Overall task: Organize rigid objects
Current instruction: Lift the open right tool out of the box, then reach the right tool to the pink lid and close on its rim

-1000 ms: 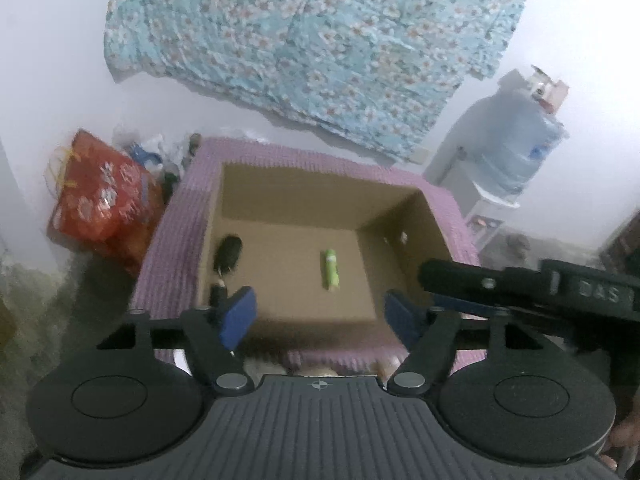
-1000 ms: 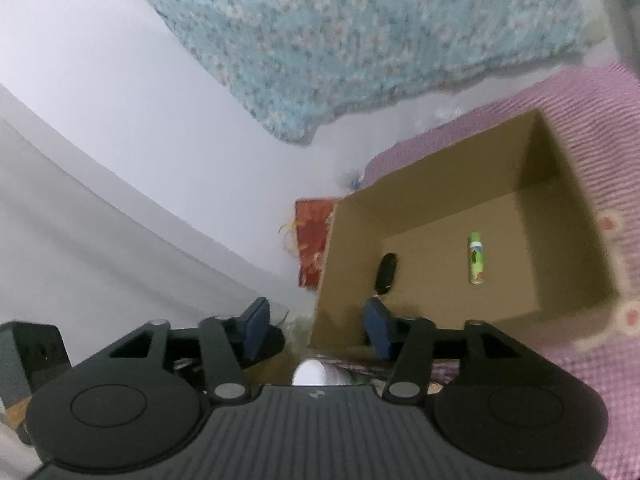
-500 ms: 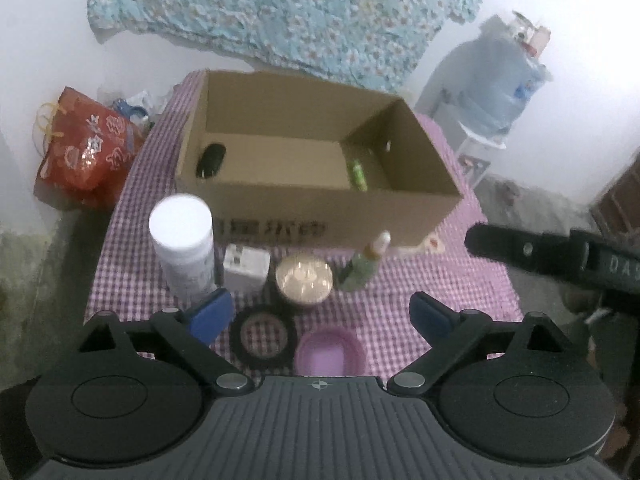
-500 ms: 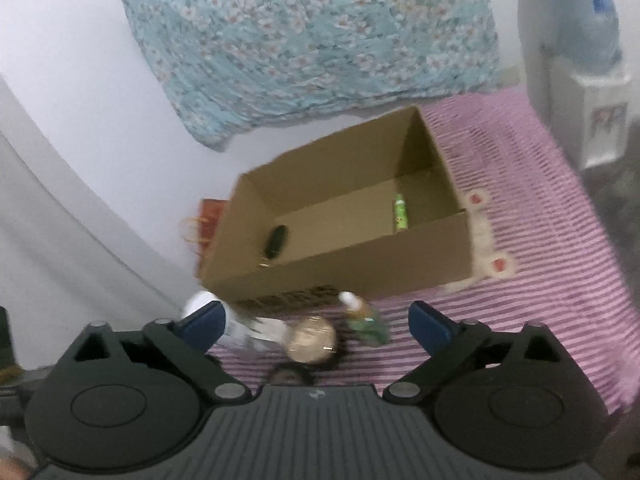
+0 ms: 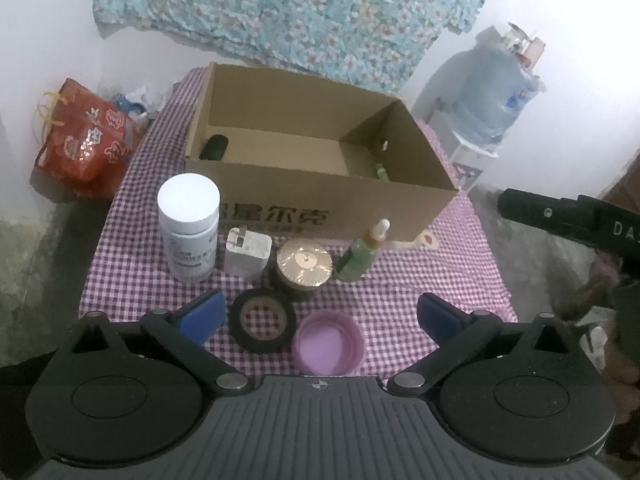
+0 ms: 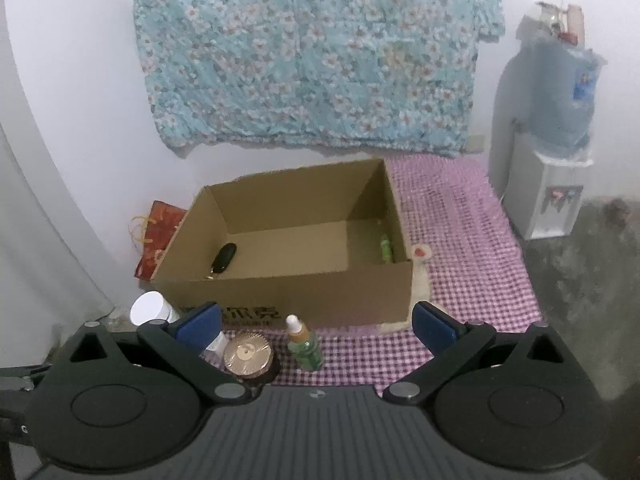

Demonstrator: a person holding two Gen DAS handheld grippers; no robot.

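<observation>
Left tongs [image 5: 320,314] spread wide, having just been opening, nothing gripped; tape ring [image 5: 262,325] and purple lid [image 5: 328,342] lie between the tips. Right tongs [image 6: 316,320] likewise wide, empty, dropper bottle [image 6: 305,344] between them. Cardboard box [image 5: 320,208] at 12 o'clock on the desk [image 5: 420,280].

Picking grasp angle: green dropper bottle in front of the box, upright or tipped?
Upright. The green dropper bottle stands on its base on the checked cloth, white tip pointing up, in both wrist views.
</observation>
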